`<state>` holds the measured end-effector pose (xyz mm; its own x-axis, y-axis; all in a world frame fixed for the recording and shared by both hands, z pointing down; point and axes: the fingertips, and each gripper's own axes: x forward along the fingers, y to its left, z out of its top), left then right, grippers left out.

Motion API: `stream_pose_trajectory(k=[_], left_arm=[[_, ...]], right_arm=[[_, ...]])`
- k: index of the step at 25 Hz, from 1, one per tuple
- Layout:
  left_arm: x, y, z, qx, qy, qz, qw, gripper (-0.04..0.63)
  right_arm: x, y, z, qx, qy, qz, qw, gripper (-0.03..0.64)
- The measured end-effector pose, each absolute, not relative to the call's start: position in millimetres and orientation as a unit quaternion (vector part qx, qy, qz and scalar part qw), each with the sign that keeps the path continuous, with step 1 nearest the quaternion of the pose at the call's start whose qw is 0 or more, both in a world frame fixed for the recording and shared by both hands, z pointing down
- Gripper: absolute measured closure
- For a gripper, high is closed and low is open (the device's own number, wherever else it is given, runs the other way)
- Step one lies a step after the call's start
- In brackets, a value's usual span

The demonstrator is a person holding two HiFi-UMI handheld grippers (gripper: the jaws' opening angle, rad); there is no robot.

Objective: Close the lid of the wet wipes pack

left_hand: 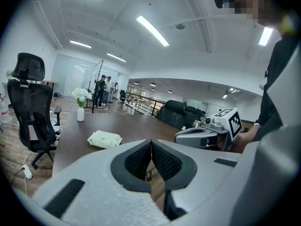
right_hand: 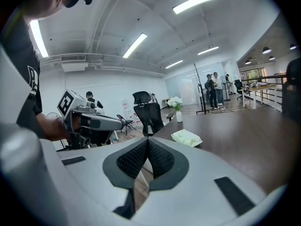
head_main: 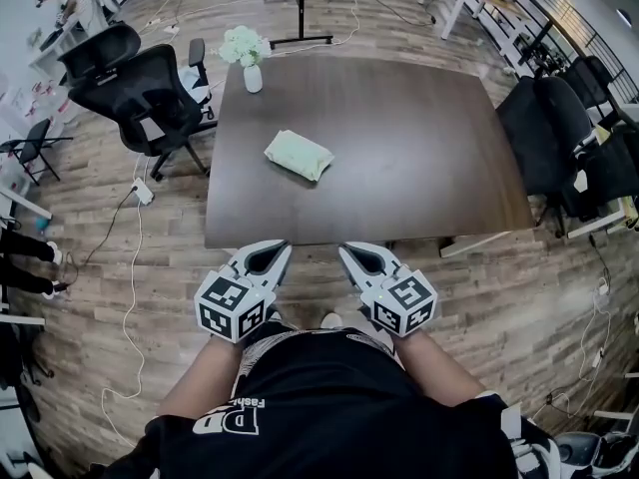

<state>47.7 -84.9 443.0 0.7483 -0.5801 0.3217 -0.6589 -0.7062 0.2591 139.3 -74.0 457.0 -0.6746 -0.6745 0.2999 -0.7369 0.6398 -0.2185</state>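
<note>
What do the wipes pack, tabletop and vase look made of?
Wet wipes pack: probably soft plastic film; pale green, wrinkled, pillowy.
Table: dark brown wood or wood-look laminate, low sheen; cannot tell which.
Vase: white, smooth, likely ceramic or opaque glass.

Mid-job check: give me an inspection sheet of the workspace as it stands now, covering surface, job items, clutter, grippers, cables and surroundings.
Surface: dark brown table, carrying only the pack and a vase.
Job's things: wet wipes pack lies flat, left of the table's middle; its lid state is too small to tell.
Clutter: vase of white flowers at the far left corner, apart from the pack.
Grippers: left gripper and right gripper are both shut and empty, held short of the table's near edge.
Cables: white cable trails over the floor left of the table from a power strip; nothing seen on the table.
Surroundings: wood floor; black office chairs on both sides; people standing far off.
</note>
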Motion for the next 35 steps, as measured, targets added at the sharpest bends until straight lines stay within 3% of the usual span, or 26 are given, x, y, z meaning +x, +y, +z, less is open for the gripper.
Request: stream_pose_trajectory(k=[35], left_arm=[[37,-96,442,0.926,-0.311,0.119,0.177,0.577]], right_arm=[[123,-80,464,0.406,-0.891,0.173,0.101,0.612]])
